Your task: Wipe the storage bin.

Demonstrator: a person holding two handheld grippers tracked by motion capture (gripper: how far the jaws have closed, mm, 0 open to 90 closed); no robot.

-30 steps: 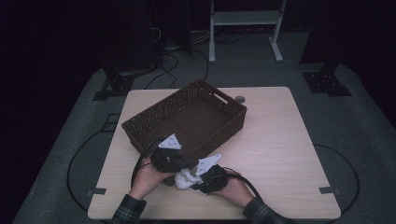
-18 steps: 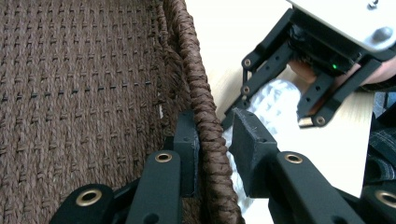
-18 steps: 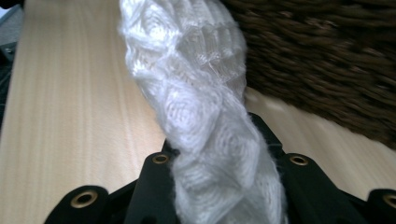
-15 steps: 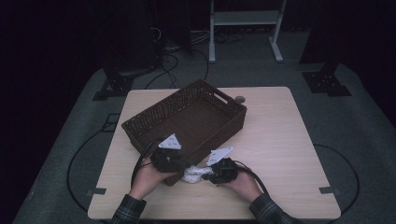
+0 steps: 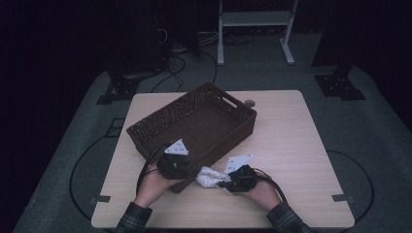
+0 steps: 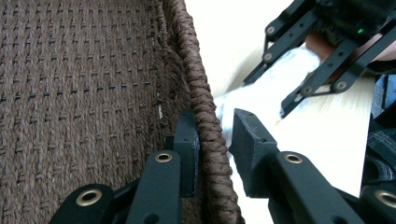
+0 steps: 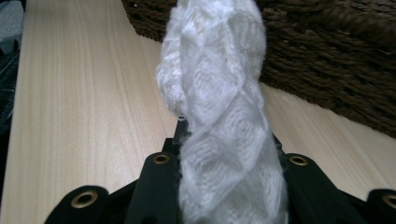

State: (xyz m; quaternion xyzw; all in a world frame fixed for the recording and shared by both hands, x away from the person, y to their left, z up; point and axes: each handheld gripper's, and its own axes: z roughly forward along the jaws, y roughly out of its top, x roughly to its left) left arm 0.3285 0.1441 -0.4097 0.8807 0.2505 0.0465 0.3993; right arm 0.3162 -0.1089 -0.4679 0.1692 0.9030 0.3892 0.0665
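Dark brown wicker makes up the one basket point(image 5: 194, 124) on the pale wooden worktop point(image 5: 291, 145), standing skewed to the worktop's edges. From the high view, the left gripper point(image 5: 180, 171) sits at the basket's near corner and the right gripper point(image 5: 221, 183) lies just beside it on the worktop, with one white cloth point(image 5: 210, 175) bunched between the two.

The left gripper view adds what the high view is too far off to tell: that gripper's jaws straddle the basket's braided rim point(image 6: 208, 135), one jaw inside the basket against the weave, the other outside with a slight gap to the rim. I cannot tell whether the rim is truly pinched. The same view shows the right gripper point(image 6: 280, 91) farther off with the white cloth point(image 6: 261, 100) between its jaws, and a plaid sleeve point(image 6: 380, 154) at the edge.

The right gripper view shows the cloth point(image 7: 219, 107) close up: a soft, quilted-looking fabric gripped between the narrow jaws and rising in a folded column, with the basket wall point(image 7: 327, 70) behind it.

Around the worktop lies grey carpet point(image 5: 379, 145) marked with dark curved lines, in a dim room. A white metal frame point(image 5: 255, 22) stands at the back, with cables point(image 5: 175, 53) trailing over the floor. Two hands, two grippers, one basket, one cloth.
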